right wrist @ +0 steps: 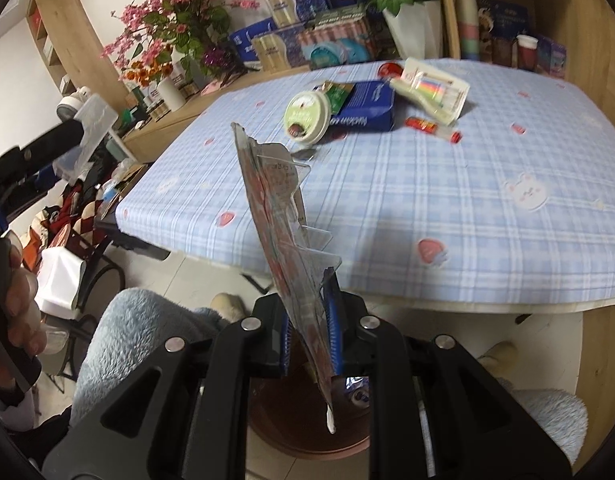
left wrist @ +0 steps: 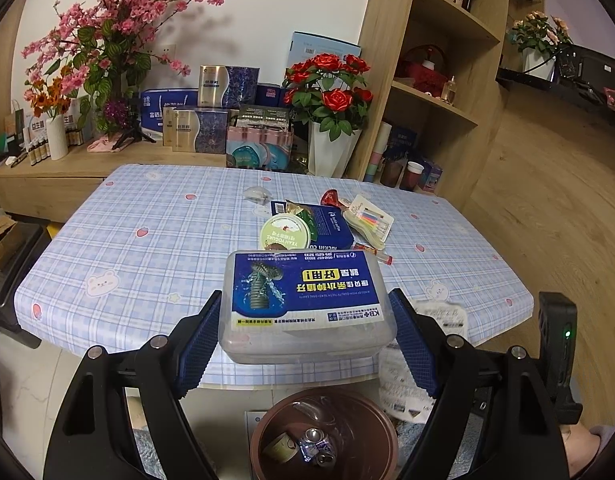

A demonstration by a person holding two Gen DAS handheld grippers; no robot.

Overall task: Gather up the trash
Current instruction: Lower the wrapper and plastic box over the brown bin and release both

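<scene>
My left gripper [left wrist: 305, 312] is shut on a clear plastic box with a blue label [left wrist: 305, 304], held above the table's near edge. Below it stands a brown trash bin [left wrist: 325, 436] with a crushed can inside. My right gripper [right wrist: 309, 340] is shut on a clear plastic blister pack [right wrist: 283, 216], held upright over the bin [right wrist: 303, 420]. On the table lie a green yogurt lid [left wrist: 285, 232] [right wrist: 307, 114], a blue box [left wrist: 329, 226] [right wrist: 367, 106], a candle packet [left wrist: 369, 218] [right wrist: 431, 90] and a small red tube [right wrist: 431, 128].
The table [left wrist: 147, 240] has a blue checked cloth. Flower vases and gift boxes [left wrist: 211, 120] stand on the low cabinet behind it. A wooden shelf [left wrist: 435, 100] rises at the right. Clutter [right wrist: 75, 232] sits on the floor at the left.
</scene>
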